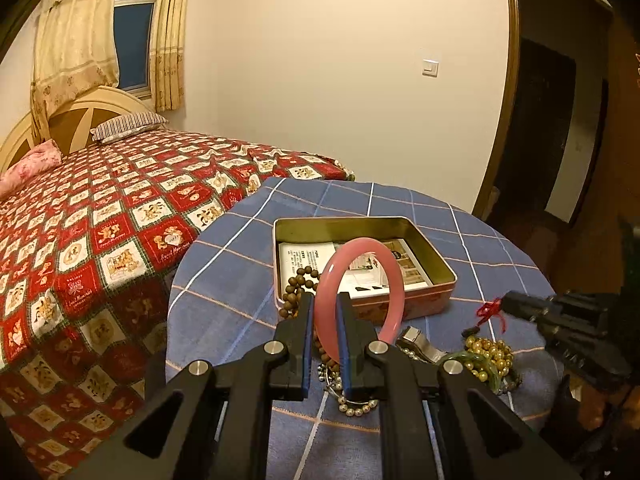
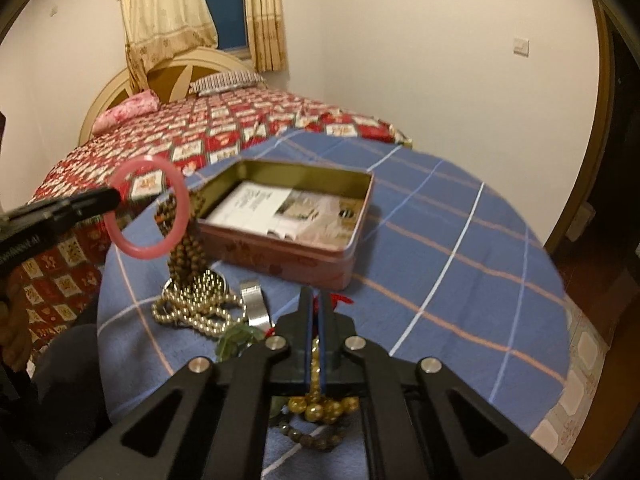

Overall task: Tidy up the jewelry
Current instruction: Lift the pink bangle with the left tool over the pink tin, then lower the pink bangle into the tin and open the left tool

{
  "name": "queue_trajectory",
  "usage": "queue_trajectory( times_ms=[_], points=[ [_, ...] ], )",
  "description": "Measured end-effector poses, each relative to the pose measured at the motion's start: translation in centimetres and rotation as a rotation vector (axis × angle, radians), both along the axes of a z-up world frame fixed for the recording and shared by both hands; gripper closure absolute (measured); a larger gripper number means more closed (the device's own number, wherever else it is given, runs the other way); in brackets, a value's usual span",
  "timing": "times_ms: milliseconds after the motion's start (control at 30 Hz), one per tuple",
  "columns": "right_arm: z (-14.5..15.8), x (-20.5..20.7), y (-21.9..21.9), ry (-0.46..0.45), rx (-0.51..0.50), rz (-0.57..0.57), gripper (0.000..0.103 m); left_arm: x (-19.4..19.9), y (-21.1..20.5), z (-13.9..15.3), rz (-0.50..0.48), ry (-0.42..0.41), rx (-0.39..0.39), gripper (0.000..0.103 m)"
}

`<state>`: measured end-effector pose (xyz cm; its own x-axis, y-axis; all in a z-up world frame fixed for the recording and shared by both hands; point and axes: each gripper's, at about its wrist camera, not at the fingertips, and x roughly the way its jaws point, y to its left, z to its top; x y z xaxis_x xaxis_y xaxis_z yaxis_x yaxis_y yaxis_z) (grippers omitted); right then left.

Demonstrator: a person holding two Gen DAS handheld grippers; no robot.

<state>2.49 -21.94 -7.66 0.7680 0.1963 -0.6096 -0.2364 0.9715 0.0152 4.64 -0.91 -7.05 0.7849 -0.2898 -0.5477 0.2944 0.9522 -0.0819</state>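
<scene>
Left wrist view: your left tool [image 1: 325,309] pinches the pink bangle [image 1: 360,280]; tin [image 1: 440,264] sits just behind, frame centre.

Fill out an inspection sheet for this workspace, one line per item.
Surface: round table under a blue checked cloth.
Job's things: open tin lined with a leaflet; pink bangle; brown bead string hanging from it; pearl strand, gold beads, green bangle, metal watch band heaped on the cloth.
Clutter: nothing seen.
Grippers: left gripper shut on the pink bangle, raised before the tin; right gripper shut on a red cord.
Cables: nothing seen.
Surroundings: bed, curtained window, doorway.
</scene>
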Motion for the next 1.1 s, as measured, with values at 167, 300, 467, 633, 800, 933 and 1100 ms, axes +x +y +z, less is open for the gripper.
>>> queue_trajectory(
  times_ms=[167,300,467,633,800,933,1100],
  points=[
    [1.5,0.5,-0.4,-0.030,-0.003,-0.002,0.100,0.7,0.1,0.7,0.006,-0.014,0.005,0.093],
    [2.4,1.0,-0.5,-0.044,-0.007,0.001,0.100,1.5,0.2,1.3,0.003,-0.012,-0.007,0.093],
    [3.3,1.7,-0.2,-0.063,-0.026,0.010,0.100,2.5,0.0,1.9,0.015,-0.022,0.011,0.093],
    [4.1,2.5,0.3,-0.087,-0.040,0.005,0.100,3.5,-0.2,2.3,0.034,-0.034,0.037,0.093],
    [4.8,3.4,0.7,-0.112,-0.055,0.005,0.100,4.6,-0.7,2.8,0.043,-0.050,0.070,0.093],
    [5.5,4.2,0.9,-0.135,-0.066,0.003,0.100,5.6,-1.1,3.1,0.058,-0.061,0.096,0.093],
    [6.2,5.3,1.3,-0.155,-0.081,0.007,0.100,6.9,-1.7,3.2,0.069,-0.062,0.121,0.093]
  ],
)
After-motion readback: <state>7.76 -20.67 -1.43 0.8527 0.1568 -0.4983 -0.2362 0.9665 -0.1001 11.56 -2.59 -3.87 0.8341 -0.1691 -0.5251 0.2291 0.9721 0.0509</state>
